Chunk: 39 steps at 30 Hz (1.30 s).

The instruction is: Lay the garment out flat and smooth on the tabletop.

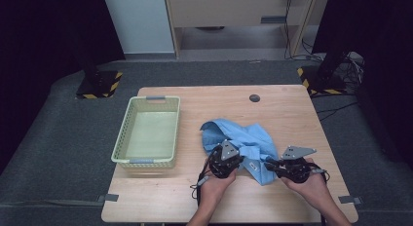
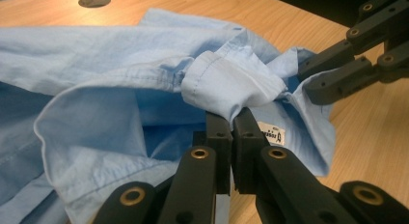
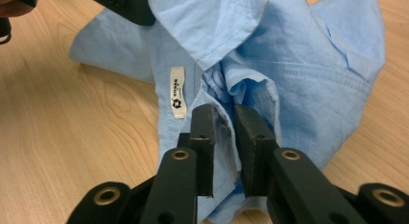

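Observation:
A crumpled light-blue shirt (image 1: 246, 138) lies on the wooden table (image 1: 292, 114), right of centre. My left gripper (image 1: 232, 150) sits at the shirt's near left edge. In the left gripper view it (image 2: 231, 119) is shut on a folded cuff or hem of the shirt (image 2: 120, 64). My right gripper (image 1: 271, 163) lies at the shirt's near right corner, pointing left. Its jaws (image 3: 224, 113) stand slightly apart with a fold of the shirt (image 3: 299, 55) between them, beside the white label (image 3: 178, 91). The pads do not press on the cloth.
A pale green plastic basket (image 1: 122, 138) stands on the left part of the table with nothing in it. A dark round grommet (image 1: 254, 98) sits near the far edge. Bare wood lies in front of and right of the shirt. Dark stands are on the floor beyond.

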Tool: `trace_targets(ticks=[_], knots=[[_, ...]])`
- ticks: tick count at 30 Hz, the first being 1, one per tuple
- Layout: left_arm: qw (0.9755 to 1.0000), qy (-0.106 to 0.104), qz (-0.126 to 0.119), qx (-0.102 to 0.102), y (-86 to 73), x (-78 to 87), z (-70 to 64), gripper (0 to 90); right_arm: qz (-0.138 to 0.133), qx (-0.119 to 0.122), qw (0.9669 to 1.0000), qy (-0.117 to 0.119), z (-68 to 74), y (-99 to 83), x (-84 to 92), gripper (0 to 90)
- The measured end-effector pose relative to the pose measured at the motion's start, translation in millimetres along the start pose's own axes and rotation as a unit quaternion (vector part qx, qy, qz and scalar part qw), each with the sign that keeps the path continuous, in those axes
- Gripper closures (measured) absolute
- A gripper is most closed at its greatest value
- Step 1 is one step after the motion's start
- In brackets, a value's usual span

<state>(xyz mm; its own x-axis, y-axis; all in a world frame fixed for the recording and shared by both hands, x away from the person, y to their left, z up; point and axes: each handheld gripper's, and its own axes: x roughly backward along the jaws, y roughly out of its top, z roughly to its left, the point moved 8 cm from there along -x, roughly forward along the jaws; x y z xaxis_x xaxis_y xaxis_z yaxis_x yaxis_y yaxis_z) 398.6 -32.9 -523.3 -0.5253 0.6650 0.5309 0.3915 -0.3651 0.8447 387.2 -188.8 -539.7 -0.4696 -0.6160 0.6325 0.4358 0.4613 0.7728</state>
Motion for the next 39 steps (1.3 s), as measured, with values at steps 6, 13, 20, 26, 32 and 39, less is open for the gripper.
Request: trace_targets(ticks=[6,13,20,26,32,39], knots=[[1.0000,0.001,-0.004,-0.003,6.8,4.4,1.1,88.7,-0.002,0.006,1.0000,-0.003,3.7,4.3,3.6,69.6],[0.9999,0.002,-0.012,-0.002,15.6,6.9,3.4,88.8,-0.003,0.008,0.9999,-0.007,2.4,9.5,8.6,64.5],[0.9998,0.005,-0.018,-0.006,26.6,12.1,6.3,88.8,-0.011,0.009,0.9999,-0.009,1.1,14.9,13.4,62.4],[0.9998,0.010,-0.018,-0.005,31.3,14.7,10.8,88.8,-0.011,0.014,0.9998,-0.009,3.3,16.9,15.2,62.1],[0.9996,0.014,-0.024,-0.006,39.1,19.7,14.5,88.9,-0.012,0.016,0.9997,-0.010,3.2,20.0,17.3,61.8],[0.9994,0.022,-0.026,-0.003,47.0,21.5,23.1,88.9,-0.013,0.019,0.9997,-0.012,3.2,22.5,19.9,60.7]])
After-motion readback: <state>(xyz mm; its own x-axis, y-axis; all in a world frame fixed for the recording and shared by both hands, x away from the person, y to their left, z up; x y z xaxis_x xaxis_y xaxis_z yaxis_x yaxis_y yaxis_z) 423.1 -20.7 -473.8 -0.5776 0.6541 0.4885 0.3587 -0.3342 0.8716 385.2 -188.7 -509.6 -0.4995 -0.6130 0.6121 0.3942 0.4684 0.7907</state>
